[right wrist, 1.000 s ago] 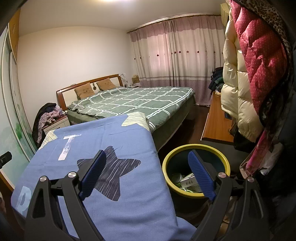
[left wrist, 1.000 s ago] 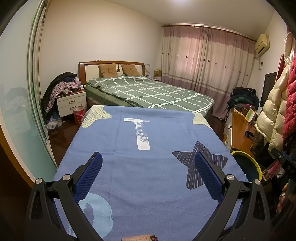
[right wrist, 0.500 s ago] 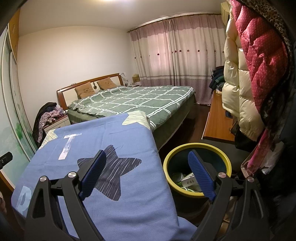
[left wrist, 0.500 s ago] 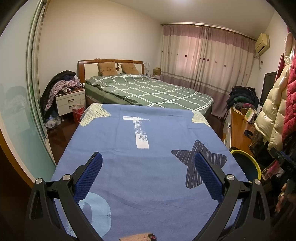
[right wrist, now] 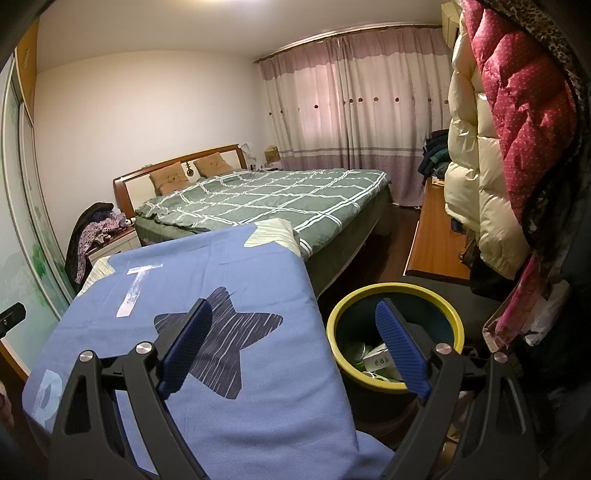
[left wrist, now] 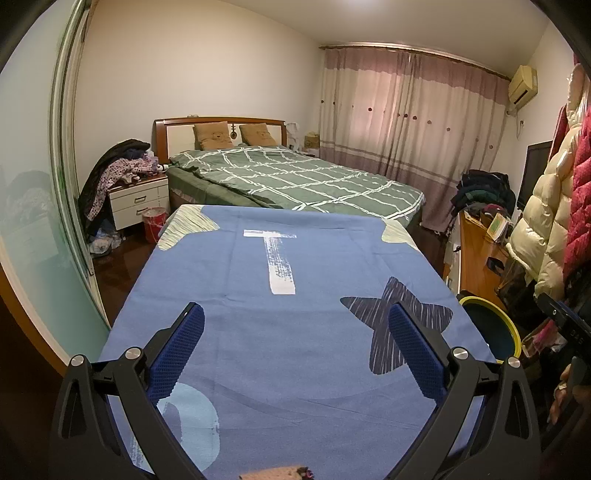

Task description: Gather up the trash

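Both the left gripper (left wrist: pixel 295 339) and right gripper (right wrist: pixel 293 338) gape empty; the yellow-rimmed bin (right wrist: pixel 395 380) (right pad over it) holds trash (right wrist: pixel 376 360), the blue cloth (left wrist: pixel 295 332) below looks bare.

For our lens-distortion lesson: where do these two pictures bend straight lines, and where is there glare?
Left wrist view: the sliding door frame bows and the corners go black, with ceiling glare at top. Right wrist view: the curtain rail curves, with glare top centre; the bin stays sharp.
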